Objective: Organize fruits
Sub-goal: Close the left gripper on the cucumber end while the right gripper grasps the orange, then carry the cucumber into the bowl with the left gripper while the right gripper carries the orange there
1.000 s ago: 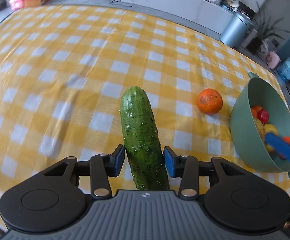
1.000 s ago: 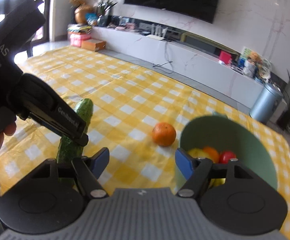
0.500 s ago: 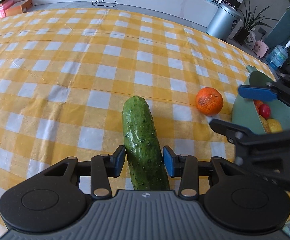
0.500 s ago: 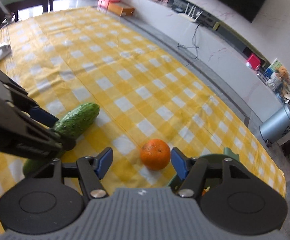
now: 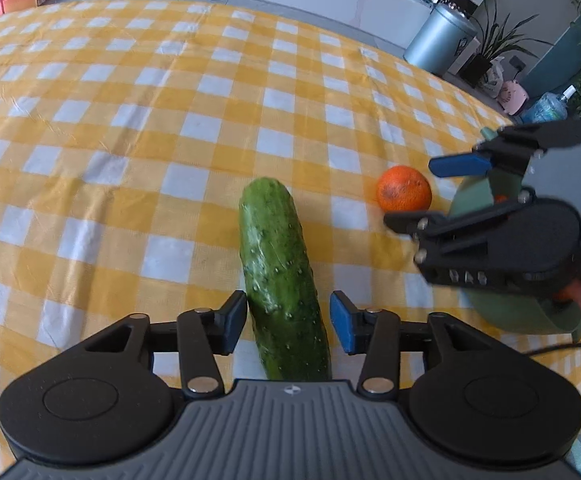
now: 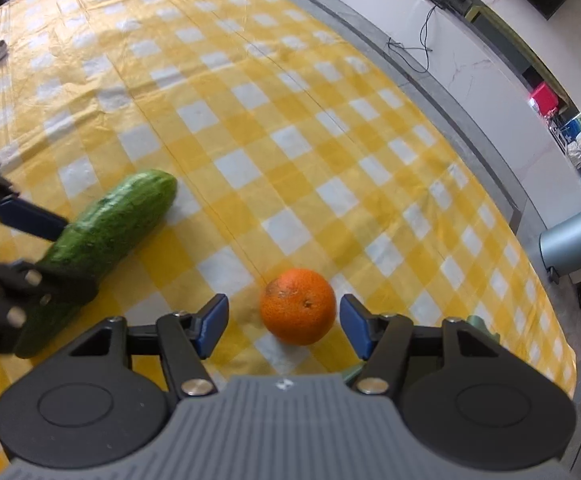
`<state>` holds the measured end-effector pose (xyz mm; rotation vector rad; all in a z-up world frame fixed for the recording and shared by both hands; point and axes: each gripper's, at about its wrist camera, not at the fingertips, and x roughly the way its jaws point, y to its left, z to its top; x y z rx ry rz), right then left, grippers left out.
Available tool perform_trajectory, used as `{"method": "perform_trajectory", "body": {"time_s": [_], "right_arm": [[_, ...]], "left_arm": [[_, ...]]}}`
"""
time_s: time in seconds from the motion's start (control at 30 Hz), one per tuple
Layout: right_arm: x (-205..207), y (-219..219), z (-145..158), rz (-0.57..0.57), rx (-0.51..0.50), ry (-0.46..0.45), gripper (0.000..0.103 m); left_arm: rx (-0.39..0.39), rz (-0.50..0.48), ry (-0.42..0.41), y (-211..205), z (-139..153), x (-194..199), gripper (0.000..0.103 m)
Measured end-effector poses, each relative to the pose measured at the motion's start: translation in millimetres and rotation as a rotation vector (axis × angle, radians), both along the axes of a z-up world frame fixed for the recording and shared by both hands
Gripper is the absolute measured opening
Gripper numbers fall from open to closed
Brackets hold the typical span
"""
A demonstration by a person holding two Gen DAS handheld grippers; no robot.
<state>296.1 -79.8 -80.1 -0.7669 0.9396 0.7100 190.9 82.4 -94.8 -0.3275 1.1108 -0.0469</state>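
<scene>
On the checked desk [image 5: 130, 128] the cucumber [image 5: 282, 276] lies between the parted left tongs [image 5: 288, 322], their pads not pressing it. Right of it, the orange [image 6: 298, 306] sits between the parted right tongs [image 6: 283, 328]. Only the left view shows the green bowl [image 5: 506, 312].

I see much bare checkered cloth [image 5: 138, 128] on the far and left side, so a gripper can pass there. Near me the cucumber [image 5: 280, 276] lies between my left gripper [image 5: 288, 322] fingers. On the right the orange [image 6: 298, 306], the green bowl [image 5: 474, 196] and my right gripper [image 6: 282, 326] crowd the way.
</scene>
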Motion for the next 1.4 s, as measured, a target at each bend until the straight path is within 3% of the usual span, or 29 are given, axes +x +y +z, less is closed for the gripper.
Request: {"method": "perform_trajectory", "body": {"time_s": [0.1,0.37,0.83,1.07,1.4], "right_arm": [[6,2,-3,-0.011,-0.015,0.017,0.049],[13,6,-11,0.001,-0.044,0.037,0.048],[1,9,-16,0.011,-0.073,-0.044,0.043],[-17,3,3,-0.002,0.001,-0.098,0.043],[-64,-22,49,-0.075,0.178,-0.181,0.043]], "left_arm": [[0.009,0.007,0.007,-3,-5,0,0.052],[0.063,0.025,-0.023,-8,-7,3,0.052],[0.080,0.038,-0.050,-12,-8,1,0.046],[0.102,0.031,-0.075,-15,-4,-4,0.045],[0.115,0.022,-0.153,-25,27,-26,0.045]]}}
